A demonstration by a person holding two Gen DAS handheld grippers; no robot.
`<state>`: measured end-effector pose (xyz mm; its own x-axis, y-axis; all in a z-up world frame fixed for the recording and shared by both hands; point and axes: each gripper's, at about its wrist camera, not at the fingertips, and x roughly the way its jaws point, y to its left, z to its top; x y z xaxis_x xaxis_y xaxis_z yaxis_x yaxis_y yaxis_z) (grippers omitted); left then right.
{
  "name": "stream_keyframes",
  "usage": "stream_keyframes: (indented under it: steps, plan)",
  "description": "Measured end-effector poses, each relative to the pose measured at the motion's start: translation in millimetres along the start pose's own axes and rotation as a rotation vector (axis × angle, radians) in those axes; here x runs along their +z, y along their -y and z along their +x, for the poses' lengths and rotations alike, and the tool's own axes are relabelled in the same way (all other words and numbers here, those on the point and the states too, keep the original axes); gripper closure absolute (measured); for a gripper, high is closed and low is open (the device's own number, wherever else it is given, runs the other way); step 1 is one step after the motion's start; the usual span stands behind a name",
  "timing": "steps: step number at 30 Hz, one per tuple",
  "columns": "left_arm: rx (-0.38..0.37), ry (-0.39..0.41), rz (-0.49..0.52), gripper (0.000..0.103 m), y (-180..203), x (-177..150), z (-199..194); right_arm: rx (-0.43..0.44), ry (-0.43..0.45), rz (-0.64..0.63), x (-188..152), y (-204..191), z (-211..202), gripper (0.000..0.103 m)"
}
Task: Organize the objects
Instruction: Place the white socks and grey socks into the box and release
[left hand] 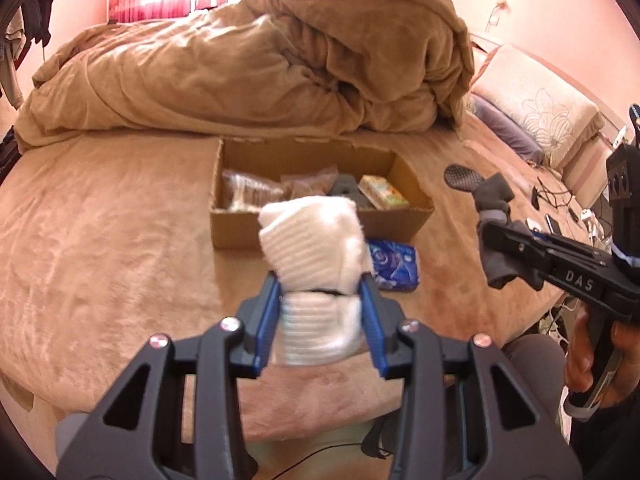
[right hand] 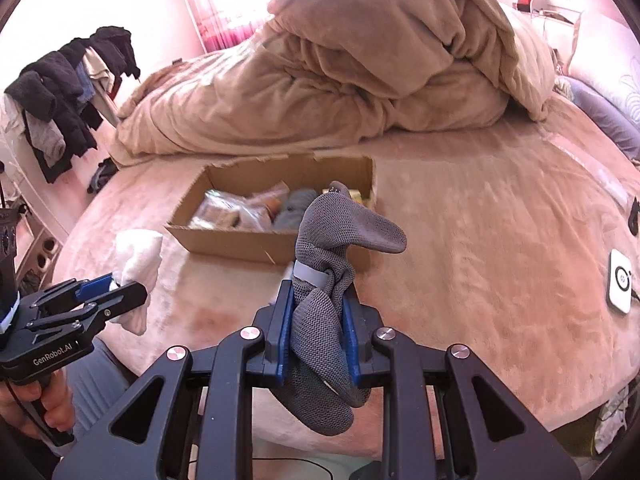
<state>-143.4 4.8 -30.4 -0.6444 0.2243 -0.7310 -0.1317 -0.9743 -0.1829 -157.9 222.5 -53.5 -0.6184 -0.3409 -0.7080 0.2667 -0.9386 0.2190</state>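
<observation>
My left gripper [left hand: 322, 286] is shut on a white rolled sock bundle [left hand: 314, 240] and holds it above the bed, in front of the open cardboard box [left hand: 404, 224]. My right gripper [right hand: 316, 294] is shut on a grey knotted sock bundle [right hand: 336, 236], also in front of the box [right hand: 224, 242]. The box holds plastic-wrapped packets [left hand: 244, 190], a grey item [left hand: 346, 188] and a small carton [left hand: 384, 194]. A blue packet [left hand: 394, 266] lies on the bed just before the box. The right gripper with the grey socks shows in the left wrist view [left hand: 494, 232], and the left gripper shows in the right wrist view [right hand: 120, 282].
A heaped tan duvet [left hand: 248, 68] lies behind the box. Pillows [left hand: 536, 108] lie at the right. Cables and small devices [left hand: 556, 204] sit near the bed's right edge, with a white square device [right hand: 620, 286]. Dark clothes hang on a rack [right hand: 68, 92] at the left.
</observation>
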Motion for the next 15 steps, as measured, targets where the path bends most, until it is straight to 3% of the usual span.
stream_keyframes:
  steps: [15]
  plan:
    - [0.066,0.097,-0.026,0.063,-42,37,-25,0.064,0.052,-0.061,46,-40,3,0.080]
